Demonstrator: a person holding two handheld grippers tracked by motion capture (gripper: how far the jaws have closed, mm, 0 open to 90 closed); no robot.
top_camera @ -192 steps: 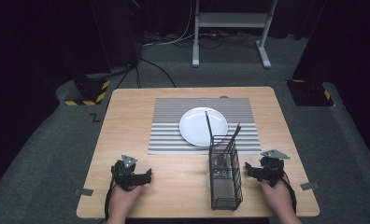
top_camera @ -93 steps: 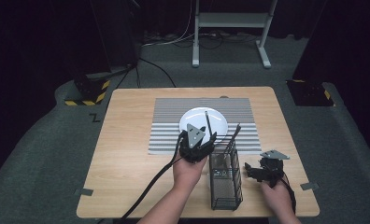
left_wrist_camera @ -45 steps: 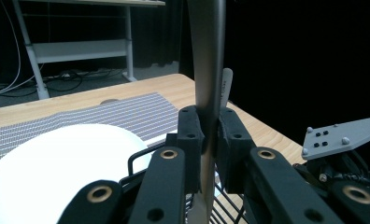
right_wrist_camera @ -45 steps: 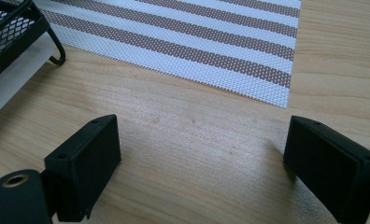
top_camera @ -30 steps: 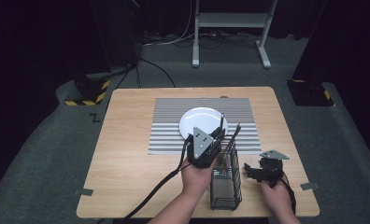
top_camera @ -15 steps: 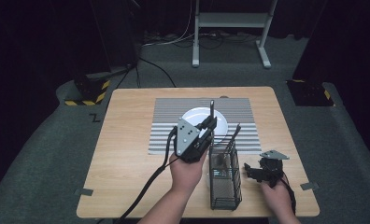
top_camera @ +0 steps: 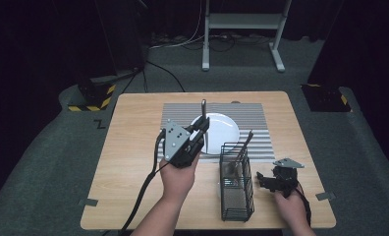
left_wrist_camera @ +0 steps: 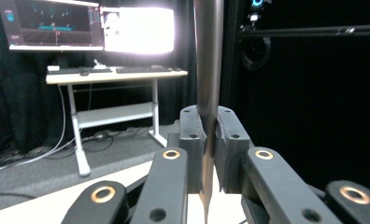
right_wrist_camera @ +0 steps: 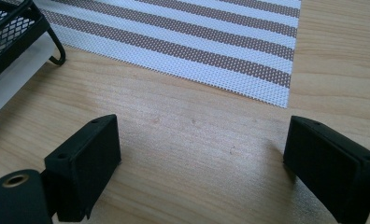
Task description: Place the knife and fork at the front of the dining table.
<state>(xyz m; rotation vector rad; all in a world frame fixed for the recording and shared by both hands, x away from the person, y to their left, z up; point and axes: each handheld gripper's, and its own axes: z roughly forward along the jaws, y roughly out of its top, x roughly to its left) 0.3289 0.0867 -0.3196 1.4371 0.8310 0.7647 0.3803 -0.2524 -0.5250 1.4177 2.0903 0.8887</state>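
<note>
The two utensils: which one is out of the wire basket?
The utensil clamped upright in the left tongs, above the white plate. The other utensil leans inside the black wire basket.

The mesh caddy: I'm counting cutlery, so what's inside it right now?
One utensil leans inside the black mesh caddy, its handle poking above the rim. Its lower end is blurred behind the mesh, so its type is unclear. The left gripper holds another utensil outside.
</note>
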